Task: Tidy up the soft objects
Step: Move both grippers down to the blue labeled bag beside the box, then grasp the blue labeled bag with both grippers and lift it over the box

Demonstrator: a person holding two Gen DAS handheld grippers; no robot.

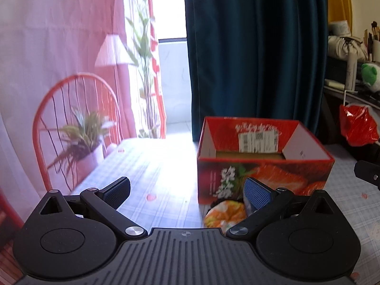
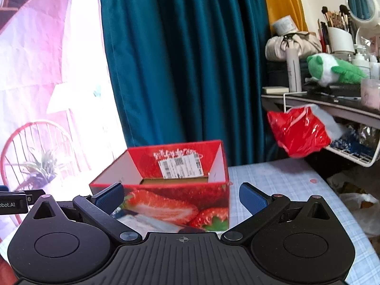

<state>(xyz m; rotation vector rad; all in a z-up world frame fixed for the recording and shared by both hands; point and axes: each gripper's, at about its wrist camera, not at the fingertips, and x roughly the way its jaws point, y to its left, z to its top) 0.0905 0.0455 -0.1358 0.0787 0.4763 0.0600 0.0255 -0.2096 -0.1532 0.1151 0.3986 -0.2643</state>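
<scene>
We held both hand-held grippers, left (image 1: pixel 187 190) and right (image 2: pixel 181 196), wide open and empty before a red box (image 2: pixel 166 197) showing only its cardboard floor.

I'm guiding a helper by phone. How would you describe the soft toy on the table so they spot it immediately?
Start at the pale checked tablecloth and find the open red cardboard box printed with strawberries. On the cloth against the box's near front wall lies a small squashy orange, yellow and white soft toy. It is the only soft, multicoloured lump on the table.
</scene>
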